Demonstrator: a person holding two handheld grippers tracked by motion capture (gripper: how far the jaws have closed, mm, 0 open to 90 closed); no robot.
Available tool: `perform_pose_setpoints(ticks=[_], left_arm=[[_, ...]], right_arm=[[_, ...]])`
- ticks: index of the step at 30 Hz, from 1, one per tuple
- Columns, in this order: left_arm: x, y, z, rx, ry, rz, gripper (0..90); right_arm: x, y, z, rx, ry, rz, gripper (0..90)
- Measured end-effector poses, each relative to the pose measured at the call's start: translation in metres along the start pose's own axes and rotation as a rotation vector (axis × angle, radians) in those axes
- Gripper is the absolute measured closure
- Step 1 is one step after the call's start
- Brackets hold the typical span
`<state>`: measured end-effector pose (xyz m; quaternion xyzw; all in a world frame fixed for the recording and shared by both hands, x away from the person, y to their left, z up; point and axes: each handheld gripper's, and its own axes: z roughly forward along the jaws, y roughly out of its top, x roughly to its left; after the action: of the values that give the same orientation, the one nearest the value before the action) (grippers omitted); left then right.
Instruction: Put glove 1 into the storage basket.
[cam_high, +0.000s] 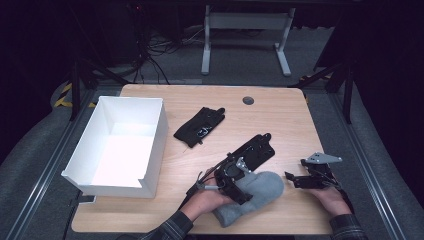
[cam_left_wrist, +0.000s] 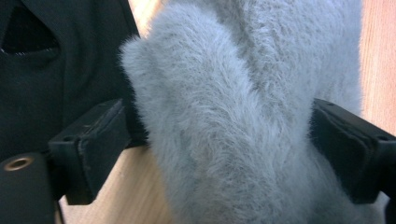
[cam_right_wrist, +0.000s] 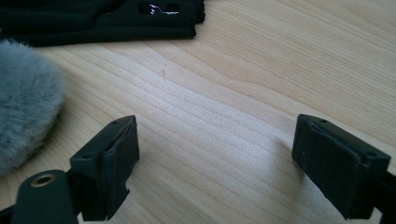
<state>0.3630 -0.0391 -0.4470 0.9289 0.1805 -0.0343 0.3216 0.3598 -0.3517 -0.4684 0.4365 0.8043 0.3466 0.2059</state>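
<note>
A grey fluffy mitten lies near the table's front edge. My left gripper sits low over it. In the left gripper view the mitten lies in the gap between the two wide-set jaws; its fur brushes both pads without looking squeezed. My right gripper rests open to the mitten's right, above bare wood, with the mitten's edge at its left. One black glove lies just beyond the mitten, and a second black glove lies mid-table.
An empty white box with its front wall cut low stands on the table's left side. A round cable grommet is set near the far edge. The table's right edge runs close by my right hand.
</note>
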Motion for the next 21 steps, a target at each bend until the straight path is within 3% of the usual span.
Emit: perform_pose_setpoints(ticks=[4,7,8,13,17,21], left_arm=[[-0.0004,-0.0007,0.0008,0.008,-0.021,-0.009,18.3],[0.0008,-0.0011,0.0027,0.014,-0.068,-0.025,23.2],[0.0016,-0.0010,0.0030,0.024,-0.087,-0.028,28.9],[0.0039,-0.0013,0.0030,0.030,-0.131,-0.030,38.6],[0.0064,-0.0005,0.0023,0.047,-0.176,-0.032,55.1],[0.0054,-0.0005,-0.0005,0.038,-0.173,-0.033,61.7]], right_arm=[[-0.0002,0.0001,0.0002,0.000,0.002,-0.001,15.3],[-0.0003,0.0001,0.0002,0.000,0.002,-0.001,15.3],[-0.0004,0.0001,0.0002,0.000,0.002,-0.001,15.3],[-0.0004,0.0001,0.0003,0.000,0.003,-0.001,15.3],[-0.0004,0.0001,0.0003,0.000,0.003,-0.001,15.3],[-0.0004,0.0001,0.0003,0.000,0.003,-0.001,15.3]])
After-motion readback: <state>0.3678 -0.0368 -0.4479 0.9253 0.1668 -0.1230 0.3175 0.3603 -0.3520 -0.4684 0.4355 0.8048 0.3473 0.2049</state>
